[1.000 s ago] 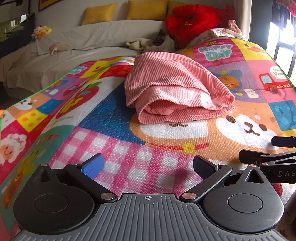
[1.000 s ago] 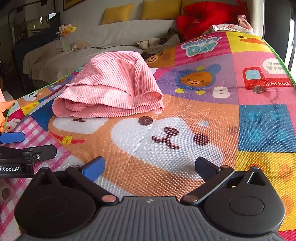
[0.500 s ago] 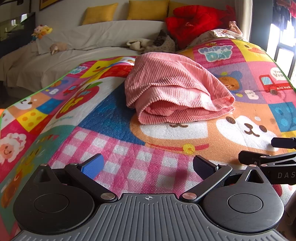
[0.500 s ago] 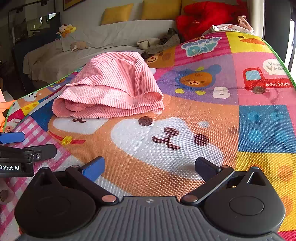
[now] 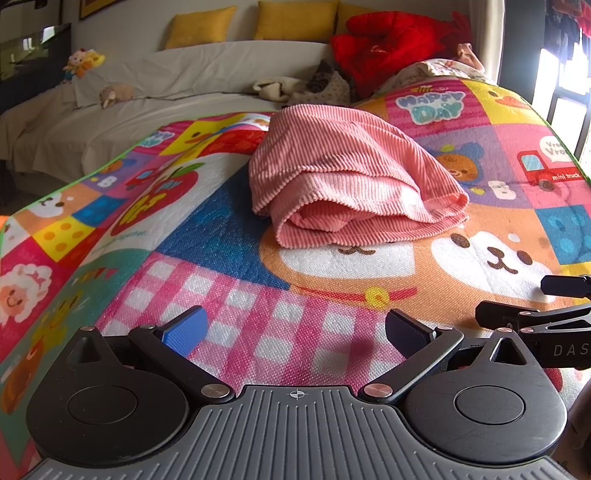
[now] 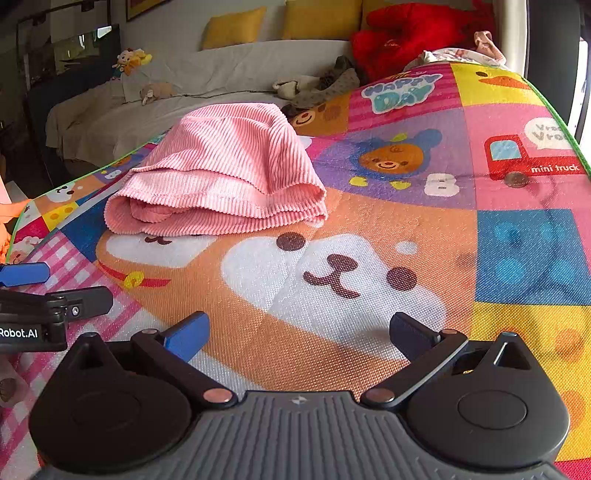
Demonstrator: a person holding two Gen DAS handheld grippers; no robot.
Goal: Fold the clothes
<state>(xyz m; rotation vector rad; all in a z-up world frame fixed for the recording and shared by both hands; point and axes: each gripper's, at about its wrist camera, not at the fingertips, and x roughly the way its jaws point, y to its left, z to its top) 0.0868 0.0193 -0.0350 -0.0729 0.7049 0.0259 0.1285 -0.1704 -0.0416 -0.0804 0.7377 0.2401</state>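
Observation:
A pink ribbed garment (image 5: 347, 177) lies folded in a thick bundle on the colourful cartoon play mat (image 5: 229, 295); in the right wrist view the garment (image 6: 221, 173) sits at upper left on the mat (image 6: 406, 229). My left gripper (image 5: 295, 330) hovers over the pink checked patch, well short of the garment, open with nothing between its fingers. My right gripper (image 6: 299, 332) hangs over the bear face, also open and empty. Each gripper shows at the edge of the other's view: the right gripper (image 5: 543, 314) and the left gripper (image 6: 48, 295).
Behind the mat stands a sofa under a beige sheet (image 5: 177, 92) with yellow cushions (image 5: 295, 18), a red garment (image 5: 391, 44), a heap of other clothes (image 5: 303, 86) and soft toys (image 5: 83, 61). A window (image 5: 561, 85) is at the right.

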